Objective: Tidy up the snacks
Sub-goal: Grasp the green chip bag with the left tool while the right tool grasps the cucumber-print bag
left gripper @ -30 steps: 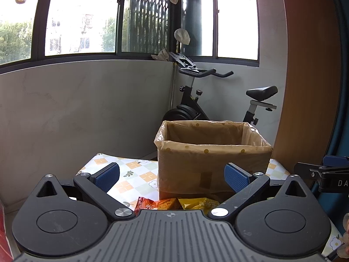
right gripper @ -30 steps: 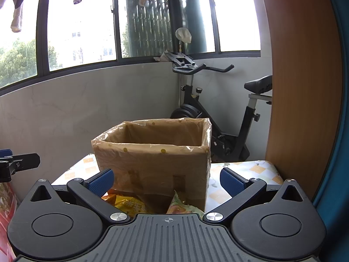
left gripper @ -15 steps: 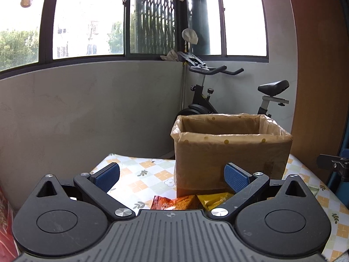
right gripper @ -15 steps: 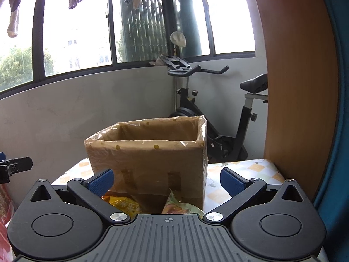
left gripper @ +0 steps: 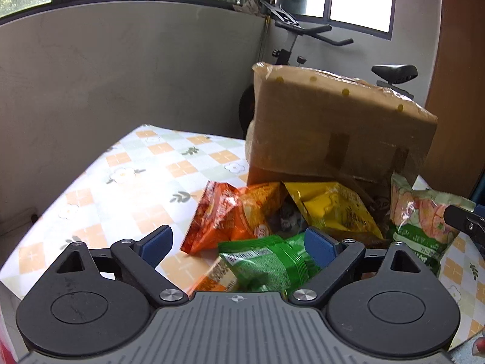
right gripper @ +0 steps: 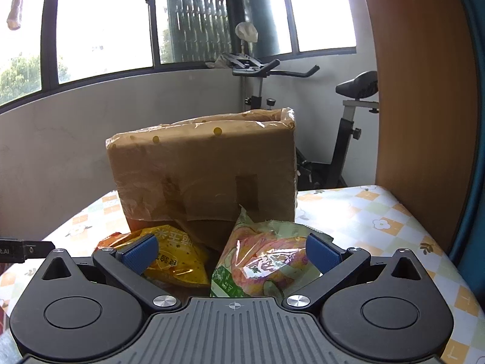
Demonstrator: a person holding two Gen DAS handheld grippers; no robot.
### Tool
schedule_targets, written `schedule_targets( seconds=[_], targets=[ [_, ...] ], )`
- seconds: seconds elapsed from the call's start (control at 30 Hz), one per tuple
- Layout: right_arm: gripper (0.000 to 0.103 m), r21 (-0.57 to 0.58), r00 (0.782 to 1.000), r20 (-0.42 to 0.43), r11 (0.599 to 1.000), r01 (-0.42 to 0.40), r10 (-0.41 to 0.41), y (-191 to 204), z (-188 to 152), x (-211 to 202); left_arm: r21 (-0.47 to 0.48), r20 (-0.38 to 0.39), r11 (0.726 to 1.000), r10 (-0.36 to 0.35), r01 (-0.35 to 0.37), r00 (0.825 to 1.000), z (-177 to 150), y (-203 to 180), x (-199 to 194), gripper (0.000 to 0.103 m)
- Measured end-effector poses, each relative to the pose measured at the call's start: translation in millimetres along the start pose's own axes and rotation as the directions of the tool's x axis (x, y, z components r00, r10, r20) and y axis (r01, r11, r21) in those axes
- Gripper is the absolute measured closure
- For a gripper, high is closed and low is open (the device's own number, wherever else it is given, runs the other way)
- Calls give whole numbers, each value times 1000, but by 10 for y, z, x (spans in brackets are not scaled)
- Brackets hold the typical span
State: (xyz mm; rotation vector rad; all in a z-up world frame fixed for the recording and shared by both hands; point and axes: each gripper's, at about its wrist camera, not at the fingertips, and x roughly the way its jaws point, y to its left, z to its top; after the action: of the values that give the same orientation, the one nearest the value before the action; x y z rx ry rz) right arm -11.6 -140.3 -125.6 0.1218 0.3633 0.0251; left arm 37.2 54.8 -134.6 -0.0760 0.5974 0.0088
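Nothing packed that I can see: my left tool [left gripper: 239, 244] is closing around the green packet [left gripper: 266, 262], pads not yet touching; my right tool [right gripper: 232, 251] is spread; the box [right gripper: 206, 170] waits.

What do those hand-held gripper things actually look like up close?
Both look alike. The left hand-held gripper and the right hand-held gripper each have a grey ribbed body with a small crosshair mark, two black rounded housings with circular discs and triangular cut-outs, and black link arms joined by silver screws. Their fingers carry blue textured pads. No cables or sleeves show.
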Motion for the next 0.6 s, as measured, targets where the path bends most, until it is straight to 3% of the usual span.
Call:
schedule_targets(
  seconds=[0.17, 0.37, 0.6],
  targets=[
    [0, -43, 999, 36, 998, 40, -39, 39, -183, 12, 17, -53, 999, -40, 41, 998, -178, -91, 195, 11],
    [0, -33, 997, 62, 998, 53, -51, -19, -286, 33, 64, -82, 997, -28, 33, 996, -281, -230, 379, 15],
    [0, -34, 997, 60, 998, 54, -52, -11, -359, 91, 67, -56, 998, -18, 21, 998, -333, -269, 412, 17]
  ],
)
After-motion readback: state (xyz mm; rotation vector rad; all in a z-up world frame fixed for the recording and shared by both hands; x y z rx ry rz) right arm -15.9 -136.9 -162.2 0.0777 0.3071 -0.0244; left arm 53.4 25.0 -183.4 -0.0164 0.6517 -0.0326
